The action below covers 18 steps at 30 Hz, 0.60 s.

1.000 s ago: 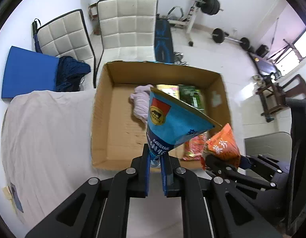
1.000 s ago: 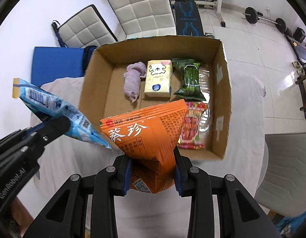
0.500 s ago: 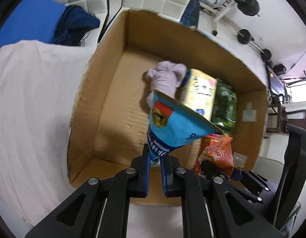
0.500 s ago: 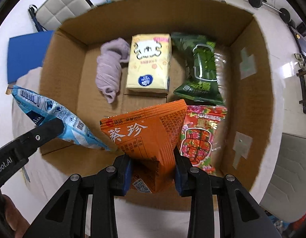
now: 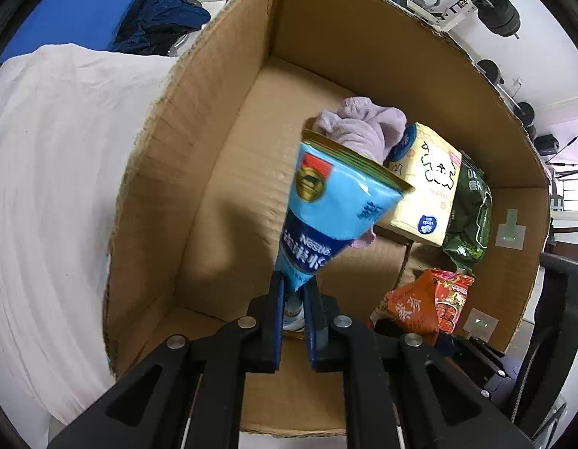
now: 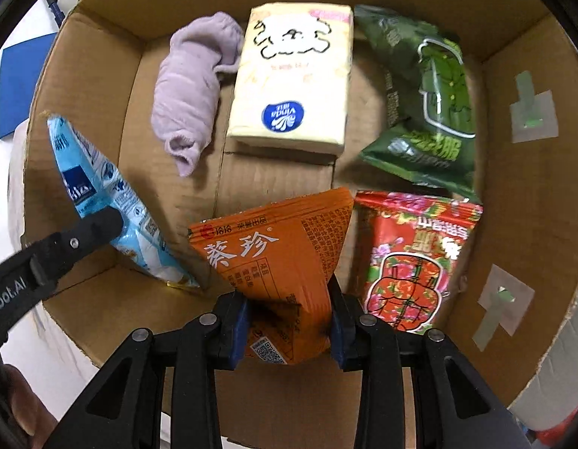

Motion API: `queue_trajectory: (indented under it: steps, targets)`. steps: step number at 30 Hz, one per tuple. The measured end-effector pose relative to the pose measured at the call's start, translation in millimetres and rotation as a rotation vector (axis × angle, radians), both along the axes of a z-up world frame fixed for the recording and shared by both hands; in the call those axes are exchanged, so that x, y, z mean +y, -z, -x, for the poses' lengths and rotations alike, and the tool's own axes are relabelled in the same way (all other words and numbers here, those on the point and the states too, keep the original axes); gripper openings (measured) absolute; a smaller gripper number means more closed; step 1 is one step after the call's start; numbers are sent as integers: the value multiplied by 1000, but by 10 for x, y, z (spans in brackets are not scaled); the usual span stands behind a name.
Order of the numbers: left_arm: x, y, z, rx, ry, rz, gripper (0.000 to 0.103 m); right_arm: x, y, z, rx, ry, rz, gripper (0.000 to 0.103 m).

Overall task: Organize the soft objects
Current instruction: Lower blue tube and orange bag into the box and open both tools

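two pairs of fingers, both clamped: the left gripper [image 5: 292, 297] pinches the blue packet [image 5: 328, 202] by its bottom corner, the right gripper [image 6: 289, 316] squeezes the orange packet [image 6: 277, 258] at its lower end. both hang inside the cardboard box [image 6: 513, 224], above the floor panel. beyond sit the lilac cloth [image 6: 193, 89], tissue pack [image 6: 294, 75], green packet [image 6: 427, 101] and red packet [image 6: 412, 258]. risk: released from here, the orange one could flop onto the red packet, and the blue one tip against the cloth.
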<state>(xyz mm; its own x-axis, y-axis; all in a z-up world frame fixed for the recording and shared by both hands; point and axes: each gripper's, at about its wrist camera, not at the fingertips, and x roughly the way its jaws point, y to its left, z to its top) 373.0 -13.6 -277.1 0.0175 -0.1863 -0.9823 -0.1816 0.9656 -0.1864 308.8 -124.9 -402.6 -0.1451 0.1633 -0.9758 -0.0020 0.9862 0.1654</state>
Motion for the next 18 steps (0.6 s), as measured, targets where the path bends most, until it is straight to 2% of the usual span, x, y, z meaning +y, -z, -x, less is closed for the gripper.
queue_trajectory:
  steps: [1, 4, 5, 7, 10, 11, 12, 14, 15, 16, 18]
  targets:
    - [8, -6, -2, 4, -5, -20, 10, 15, 9, 4, 5, -2, -7, 38]
    - [83, -56, 6, 17, -39, -97, 23, 35, -23, 8, -3, -7, -2, 46]
    - [90, -84, 10, 6, -36, -112, 26, 40, -47, 9, -9, -7, 1, 50]
    - [75, -139, 17, -13, -6, -149, 27, 39, -100, 5, -21, -10, 7, 51]
    - [91, -249, 57, -48, 15, -164, 42, 41, -201, -1, -39, -14, 17, 55]
    - [126, -288, 61, -68, 14, -162, 54, 45, -243, 11, -53, -18, 31, 62]
    - [128, -337, 66, -89, 17, -166, 68, 33, -282, 13, -63, -19, 39, 76]
    - [149, -434, 130, -144, 46, -178, 75, 31, -391, 42, -87, -14, 45, 94]
    - [131, -479, 162, -165, 64, -190, 86, -1, -442, 52, -99, -8, 50, 99]
    - [92, -545, 207, -197, 94, -224, 91, -13, -487, 75, -115, -3, 56, 100]
    - [33, -654, 265, -248, 131, -286, 95, -62, -598, 145, -160, 8, 87, 103]
